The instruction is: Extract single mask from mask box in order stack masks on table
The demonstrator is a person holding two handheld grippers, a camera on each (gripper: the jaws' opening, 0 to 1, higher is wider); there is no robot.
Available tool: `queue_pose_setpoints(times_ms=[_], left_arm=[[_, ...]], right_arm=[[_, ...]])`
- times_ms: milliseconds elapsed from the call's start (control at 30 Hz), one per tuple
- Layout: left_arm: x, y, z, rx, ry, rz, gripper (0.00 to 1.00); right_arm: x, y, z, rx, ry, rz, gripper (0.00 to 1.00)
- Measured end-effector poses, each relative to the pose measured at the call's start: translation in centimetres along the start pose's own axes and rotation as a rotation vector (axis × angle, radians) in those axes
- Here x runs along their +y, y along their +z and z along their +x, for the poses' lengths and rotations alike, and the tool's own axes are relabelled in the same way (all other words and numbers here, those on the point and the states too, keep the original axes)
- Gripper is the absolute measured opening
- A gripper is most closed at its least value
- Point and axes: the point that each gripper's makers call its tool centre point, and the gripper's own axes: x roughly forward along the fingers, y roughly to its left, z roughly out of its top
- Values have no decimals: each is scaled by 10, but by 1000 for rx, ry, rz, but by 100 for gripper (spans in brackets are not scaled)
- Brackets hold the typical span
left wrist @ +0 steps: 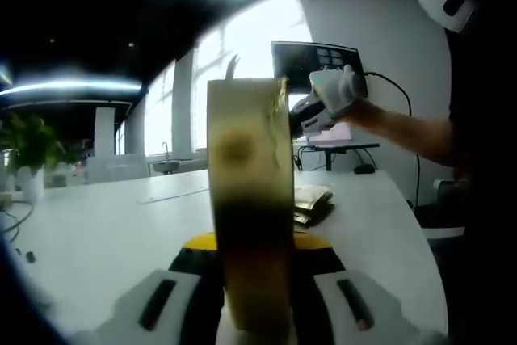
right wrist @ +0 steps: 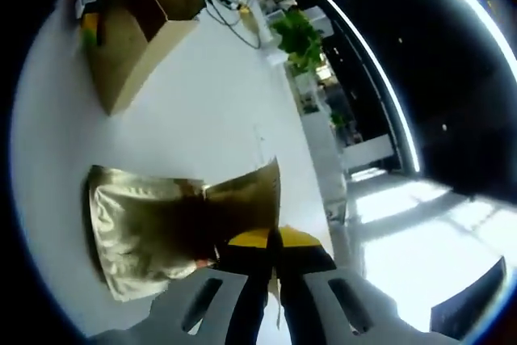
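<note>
Left gripper view | left tool [left wrist: 254, 313] clamps mask box [left wrist: 249, 199], blurred | right tool [right wrist: 271, 296] pinches mask [right wrist: 242, 199]

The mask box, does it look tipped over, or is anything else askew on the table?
The mask box isn't standing on the table; the left tool holds it up edge-on. The gold mask packets form a loose, uneven pile, and the right tool grips one packet over it.

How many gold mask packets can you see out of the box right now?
2, though more may be hidden in the pile. One packet is pinched in the right gripper; another packet lies flat on the table below it. The mask box stands apart.
</note>
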Motion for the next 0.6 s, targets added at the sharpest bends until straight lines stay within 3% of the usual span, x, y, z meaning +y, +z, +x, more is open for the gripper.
queue_pose_setpoints(times_ms=[233, 600], left_arm=[[0, 0, 0, 1, -1, 1, 32], [1, -1, -1, 1, 1, 3, 32]], right_arm=[[27, 3, -17, -6, 38, -20, 0], [70, 1, -20, 3, 112, -33, 0]])
